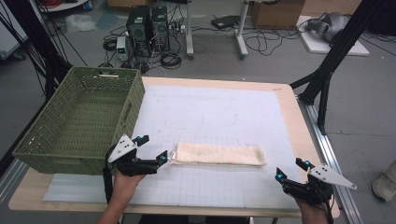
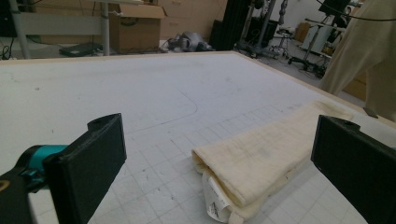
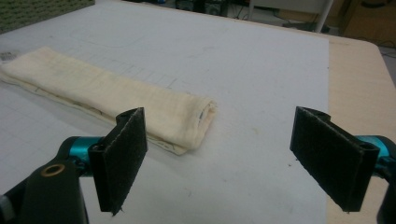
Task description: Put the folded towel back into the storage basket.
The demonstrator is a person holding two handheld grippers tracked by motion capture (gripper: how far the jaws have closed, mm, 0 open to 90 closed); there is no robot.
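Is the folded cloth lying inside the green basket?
No, the folded cloth lies flat on the white mat, to the right of the green basket.

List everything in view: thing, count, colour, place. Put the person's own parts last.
Folded cloth: one, cream, lying flat on the mat near the table's front, between the two grippers.
Basket: one, green woven plastic, on the table's left side.
Mat: one, white with a faint grid, covering most of the tabletop.
Table: one, light wood, bare edge at the right.
Computer towers: two, black, on the floor beyond the table.
Cardboard box: one, brown, on the floor at the back.
Left gripper: one, black, jaws open, at the cloth's left end.
Right gripper: one, black, jaws open, right of the cloth, apart from it.
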